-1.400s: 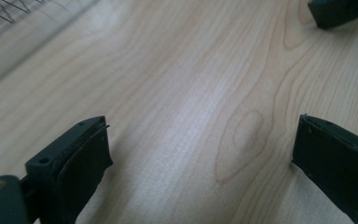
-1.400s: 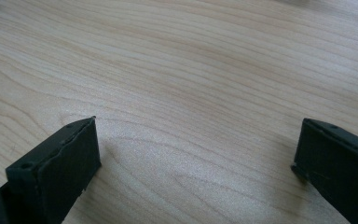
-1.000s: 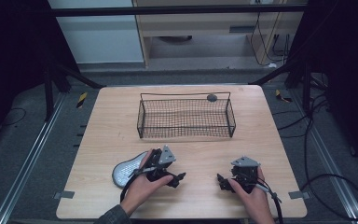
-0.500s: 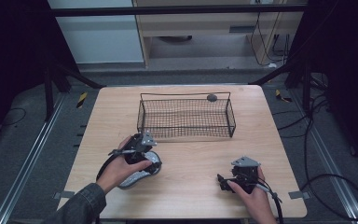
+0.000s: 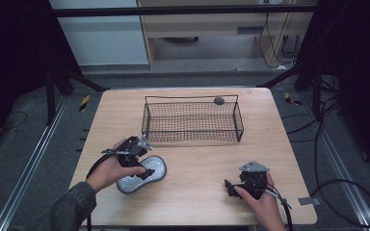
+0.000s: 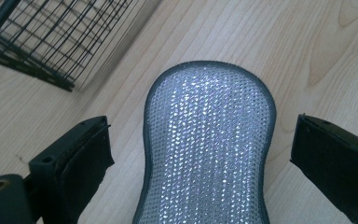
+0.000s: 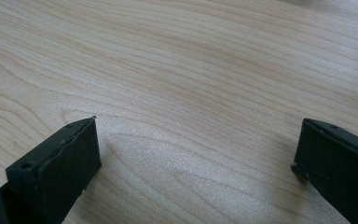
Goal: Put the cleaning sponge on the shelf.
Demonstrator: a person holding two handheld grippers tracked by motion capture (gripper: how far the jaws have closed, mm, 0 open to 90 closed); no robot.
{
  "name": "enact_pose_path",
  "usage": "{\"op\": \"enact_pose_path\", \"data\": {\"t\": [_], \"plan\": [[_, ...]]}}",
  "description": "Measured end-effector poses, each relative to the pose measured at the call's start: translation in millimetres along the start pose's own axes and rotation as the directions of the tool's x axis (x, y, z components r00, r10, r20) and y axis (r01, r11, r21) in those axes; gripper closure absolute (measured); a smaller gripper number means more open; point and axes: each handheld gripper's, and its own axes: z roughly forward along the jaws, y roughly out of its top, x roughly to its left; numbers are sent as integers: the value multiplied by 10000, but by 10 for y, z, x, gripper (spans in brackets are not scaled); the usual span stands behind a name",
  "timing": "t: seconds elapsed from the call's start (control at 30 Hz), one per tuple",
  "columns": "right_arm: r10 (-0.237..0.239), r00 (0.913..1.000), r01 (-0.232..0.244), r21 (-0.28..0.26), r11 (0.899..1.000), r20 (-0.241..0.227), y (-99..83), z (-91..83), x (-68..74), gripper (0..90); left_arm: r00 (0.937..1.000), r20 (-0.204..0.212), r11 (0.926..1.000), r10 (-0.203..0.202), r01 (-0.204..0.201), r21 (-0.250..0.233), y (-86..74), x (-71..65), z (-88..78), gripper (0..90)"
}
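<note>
While flat, sponge (image 6: 208, 144) between left fingers (image 6: 81, 158).

Glittery mesh scrub pad (image 6: 209, 140), matt wood table (image 5: 192, 192)

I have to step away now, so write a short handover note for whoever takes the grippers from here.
Left gripper: open, jaws either side of the silver scrub pad, not yet closed.
Right gripper: open, idle over bare table at the near right.
Wire basket: at the table's middle, a small dark thing by its far rim.
Done: left gripper lined up. Left: probably grip the pad and move it, likely to the basket.
</note>
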Motion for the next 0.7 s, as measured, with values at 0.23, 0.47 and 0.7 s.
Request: {"op": "enact_pose_path", "data": {"t": [0.23,0.47,0.7], "plan": [[-68,10000,68,-23,10000,18,-10,-4,-2,4,10000,55,9978,33,-36,665,-57,54,25,44],[-78,10000,78,-2,10000,1,-6,-3,-4,4,9995,213,9954,237,-256,928,-69,60,64,43],[-43,10000,43,-3,10000,3,-9,-5,0,4,9994,233,9918,264,-291,1243,-93,58,110,40]]}}
